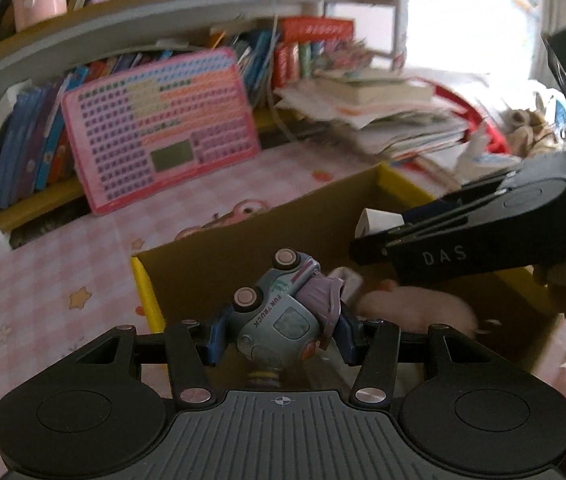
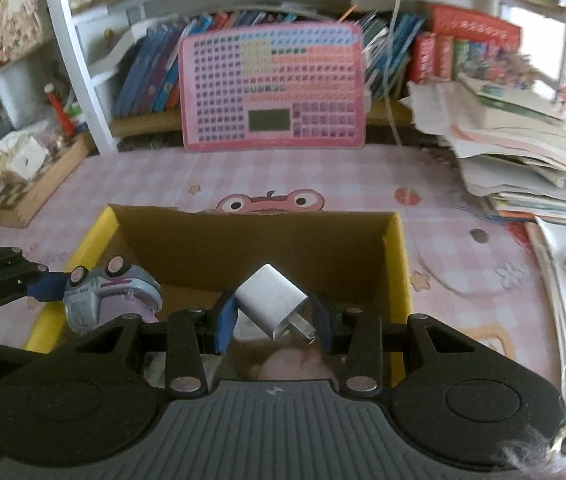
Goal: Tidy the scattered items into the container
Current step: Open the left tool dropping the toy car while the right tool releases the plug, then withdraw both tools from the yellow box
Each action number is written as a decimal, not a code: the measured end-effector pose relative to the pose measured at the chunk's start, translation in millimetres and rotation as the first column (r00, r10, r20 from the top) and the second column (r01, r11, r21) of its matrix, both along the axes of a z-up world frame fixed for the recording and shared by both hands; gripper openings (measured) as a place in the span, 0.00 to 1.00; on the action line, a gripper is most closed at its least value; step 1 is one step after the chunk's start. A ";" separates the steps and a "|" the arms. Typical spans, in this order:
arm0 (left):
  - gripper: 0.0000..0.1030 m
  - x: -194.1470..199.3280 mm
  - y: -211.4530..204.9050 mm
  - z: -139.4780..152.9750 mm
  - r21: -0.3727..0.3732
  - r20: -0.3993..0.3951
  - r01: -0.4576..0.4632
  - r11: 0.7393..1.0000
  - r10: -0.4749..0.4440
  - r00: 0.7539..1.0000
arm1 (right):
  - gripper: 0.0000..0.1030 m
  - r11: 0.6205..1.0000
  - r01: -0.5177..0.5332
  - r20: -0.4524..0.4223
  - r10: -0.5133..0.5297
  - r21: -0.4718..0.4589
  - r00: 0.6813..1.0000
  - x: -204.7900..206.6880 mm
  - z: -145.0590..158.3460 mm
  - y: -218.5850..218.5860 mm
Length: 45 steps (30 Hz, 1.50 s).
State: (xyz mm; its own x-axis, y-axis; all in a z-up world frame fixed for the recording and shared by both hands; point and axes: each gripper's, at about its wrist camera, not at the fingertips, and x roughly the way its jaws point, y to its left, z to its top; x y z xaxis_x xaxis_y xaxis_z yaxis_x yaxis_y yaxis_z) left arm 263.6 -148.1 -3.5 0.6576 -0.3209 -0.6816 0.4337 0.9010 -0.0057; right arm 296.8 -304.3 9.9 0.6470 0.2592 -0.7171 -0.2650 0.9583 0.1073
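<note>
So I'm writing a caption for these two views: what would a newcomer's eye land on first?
First, the toy truck clamped in the left hand-held gripper and the white charger plug clamped in the right hand-held gripper, both held over the open cardboard box. Behind, a pink button board leans against the bookshelf.

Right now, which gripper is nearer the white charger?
Right. The right gripper has the charger clamped between its fingers. The left gripper holds the toy truck beside it over the box.
</note>
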 end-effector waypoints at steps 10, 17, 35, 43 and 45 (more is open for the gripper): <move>0.52 18.6 -10.9 -13.3 0.062 -0.049 -0.044 0.997 0.047 0.998 | 0.37 0.994 -0.106 -0.056 0.105 -0.012 0.993 35.4 -20.0 10.2; 0.79 2.7 -5.2 0.2 0.050 0.037 -0.078 0.996 0.077 0.996 | 0.53 0.992 -0.128 -0.013 0.128 0.016 0.992 28.3 -11.3 8.5; 0.91 -125.5 41.6 49.8 -0.068 0.200 -0.276 0.959 0.284 0.938 | 0.78 0.996 -0.091 0.252 0.087 0.004 0.964 -96.8 38.9 5.5; 0.93 -191.6 83.6 49.1 -0.112 0.193 -0.366 0.924 0.381 0.904 | 0.81 0.996 -0.077 0.245 0.066 0.035 0.967 -160.7 37.1 28.2; 0.93 -205.8 91.4 47.2 -0.111 0.183 -0.389 0.914 0.404 0.896 | 0.81 0.996 -0.083 0.238 0.074 0.026 0.968 -179.3 35.8 35.8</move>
State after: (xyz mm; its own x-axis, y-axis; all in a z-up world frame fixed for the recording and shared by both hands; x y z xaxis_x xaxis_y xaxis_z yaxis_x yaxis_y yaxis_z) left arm 57.8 -56.7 43.7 0.8589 -0.0471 -0.5100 0.0394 0.9989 -0.0259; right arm 117.5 -268.6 45.7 0.7737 0.3388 -0.5353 -0.3614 0.9301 0.0663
